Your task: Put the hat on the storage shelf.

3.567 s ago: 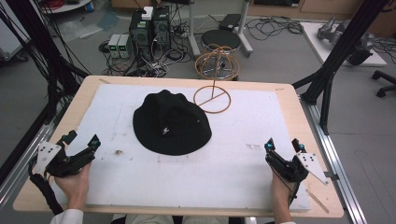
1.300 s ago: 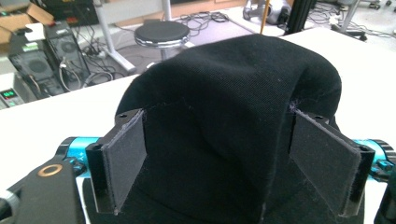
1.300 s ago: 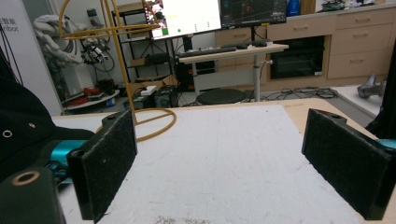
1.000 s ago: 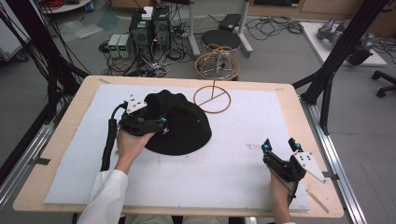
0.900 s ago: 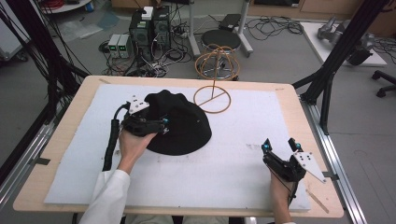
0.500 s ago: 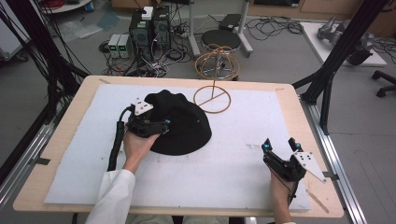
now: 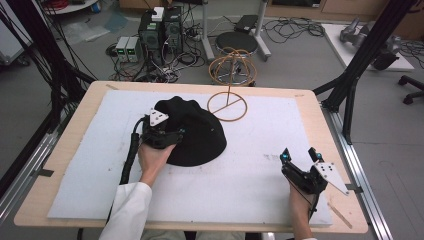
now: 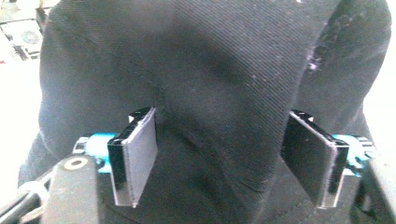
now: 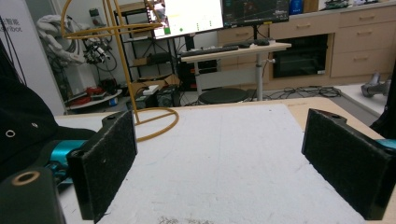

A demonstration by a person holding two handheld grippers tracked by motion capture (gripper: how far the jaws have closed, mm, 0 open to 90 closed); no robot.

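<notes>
A black hat (image 7: 200,135) lies on the white mat (image 7: 250,180), left of centre. My left gripper (image 7: 175,134) rests on the hat's left side, pointing right into the crown. In the left gripper view its jaws have just been closing: a bulge of the hat's cloth (image 8: 224,70) stands between the pads (image 8: 142,149), which are still wide apart, so the left gripper (image 8: 219,154) is open. My right gripper (image 7: 298,154) rests on the mat near the front right corner, open with nothing between its jaws (image 9: 233,158).
A gold wire stand (image 7: 227,104) with a ring base stands on the mat just behind and right of the hat, also seen in the right gripper view (image 9: 154,123). The wooden table edge (image 7: 335,150) runs along the right. Black frame posts flank the table.
The left hand came from the table's front left corner onto the hat and has sunk a little into it; the crown is now dented and bunched. The right gripper has kept still.
</notes>
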